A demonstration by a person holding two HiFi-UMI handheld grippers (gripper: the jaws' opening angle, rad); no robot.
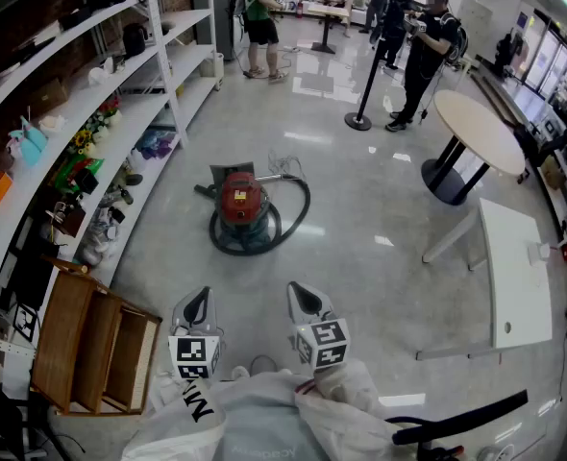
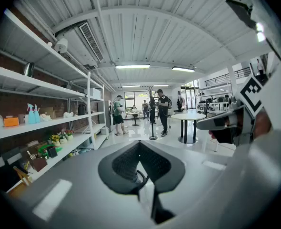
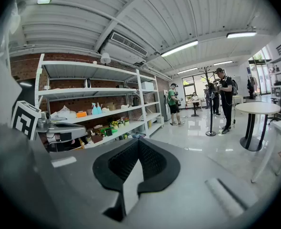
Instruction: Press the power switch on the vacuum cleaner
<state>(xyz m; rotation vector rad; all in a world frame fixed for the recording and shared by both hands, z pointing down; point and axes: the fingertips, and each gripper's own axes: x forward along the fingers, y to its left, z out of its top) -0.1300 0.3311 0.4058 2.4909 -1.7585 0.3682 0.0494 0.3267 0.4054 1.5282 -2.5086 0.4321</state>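
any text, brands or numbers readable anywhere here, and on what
No text reads clearly.
white garment: dark letters, upside down, creased, unreadable.
vacuum cleaner: any label too small.
left gripper and right gripper cubes: square markers only, no words.

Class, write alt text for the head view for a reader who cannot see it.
A red vacuum cleaner sits on the glossy floor, hose looped around it, beyond the left hand-held gripper and right hand-held gripper, both shut, empty.
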